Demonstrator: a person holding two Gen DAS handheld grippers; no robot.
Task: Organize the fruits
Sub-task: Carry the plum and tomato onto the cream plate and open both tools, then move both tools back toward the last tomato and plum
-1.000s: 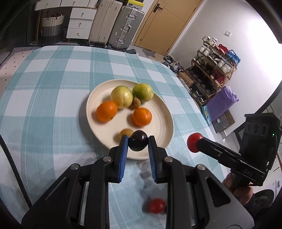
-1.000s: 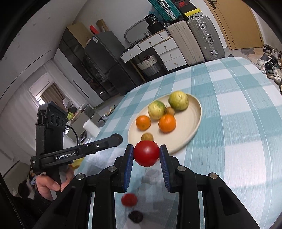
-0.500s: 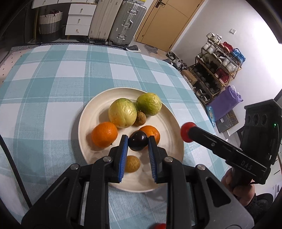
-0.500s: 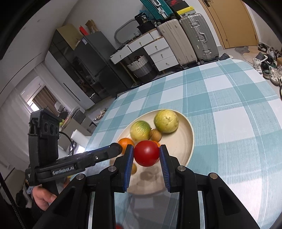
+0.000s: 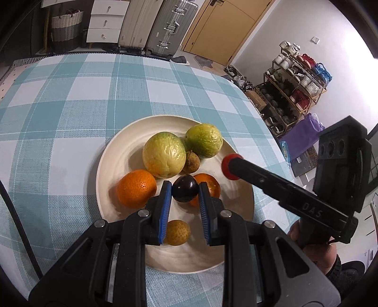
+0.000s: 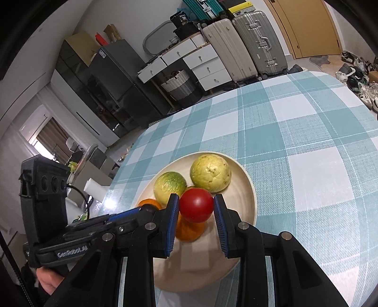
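**Fruit plate with two held fruits: inventory**

A dark purple plum (image 5: 184, 191) is pinched between the blue pads of the left claw (image 5: 184, 192) and is held over the middle of the cream plate (image 5: 111, 155). A red tomato (image 6: 196, 205) is pinched by the right claw (image 6: 195, 207) and is held above the same plate (image 6: 250, 189), near its centre.

Listed on the plate, from the left wrist view: a large yellow-green guava (image 5: 164, 157); a greener guava (image 5: 203, 141) just beside it, toward the far rim; a small brown longan (image 5: 191, 162) tucked between the two guavas and touching both; an orange (image 5: 136, 187) at the left; a second orange (image 5: 208, 185), partly hidden behind the plum and the right-hand pad; a small yellowish fruit (image 5: 177, 232) at the near side, seen between the pads.

The plate is carried by a bench covered with a teal-and-white checked cloth (image 5: 70, 99).

Beyond the bench are noted two suitcases (image 5: 163, 26), a white chest of drawers (image 5: 106, 21), a woven basket (image 5: 66, 27), a wooden door (image 5: 224, 30) and a loaded shoe rack (image 5: 295, 80).
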